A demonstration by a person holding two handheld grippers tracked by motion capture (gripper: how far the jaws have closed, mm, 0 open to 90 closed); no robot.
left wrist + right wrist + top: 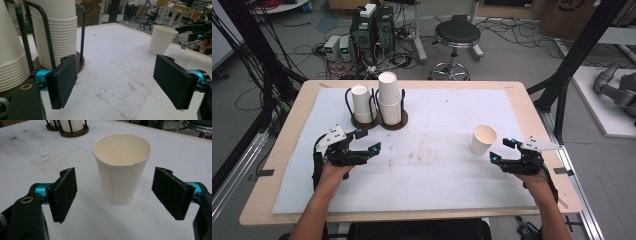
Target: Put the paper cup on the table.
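High view: the cup stands upright on the counter, right of centre, just ahead and to the left of the right hand-held gripper, whose jaws are spread and hold nothing. The left hand-held gripper hovers near the front of the rack with 2 cup stacks, jaws also apart and empty.

Left gripper view: the left hand-held gripper gapes over bare cloth; the rack sits just past its left jaw, the cup well apart at far right.

Right gripper view: the cup stands between the wide-open jaws of the right hand-held gripper, slightly beyond them, touching neither.
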